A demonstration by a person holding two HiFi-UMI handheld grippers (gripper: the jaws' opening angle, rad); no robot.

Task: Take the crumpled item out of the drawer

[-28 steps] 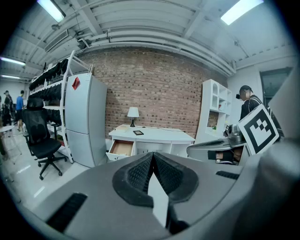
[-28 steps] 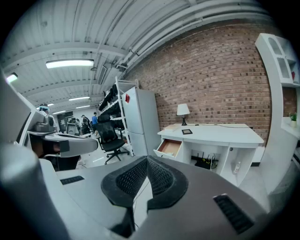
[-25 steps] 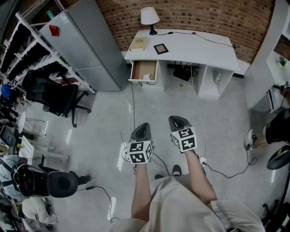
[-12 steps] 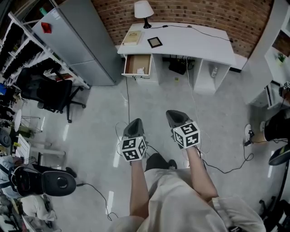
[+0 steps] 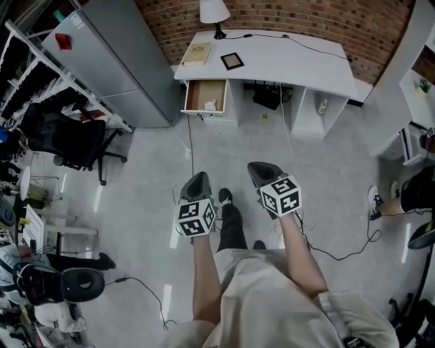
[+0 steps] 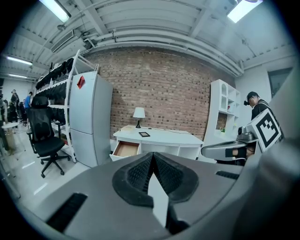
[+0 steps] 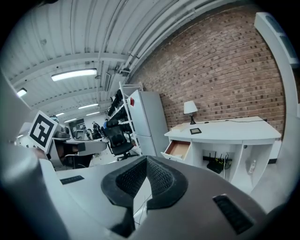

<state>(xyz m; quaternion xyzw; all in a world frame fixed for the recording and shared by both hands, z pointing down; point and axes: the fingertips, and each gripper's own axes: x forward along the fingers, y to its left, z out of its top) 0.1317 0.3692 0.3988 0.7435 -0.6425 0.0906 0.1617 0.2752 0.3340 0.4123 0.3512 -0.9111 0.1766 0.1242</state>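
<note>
While the drawer (image 5: 206, 96) stands open, left tool (image 5: 197, 180) and right tool (image 5: 259, 170) (both empty) have jaws closed.

Brick wall (image 5: 306, 20), white desk (image 5: 299, 62), grey cabinet (image 5: 115, 61), black office chair (image 5: 71, 139), pale floor (image 5: 143, 197)

Bright, even light from ceiling tubes (image 7: 77, 74); glare patches on floor (image 5: 102, 197); strong fisheye bending at edges.

Drawer (image 5: 200, 94) open, pale wood inside, white crumpled item (image 5: 210, 105) near its front
</note>
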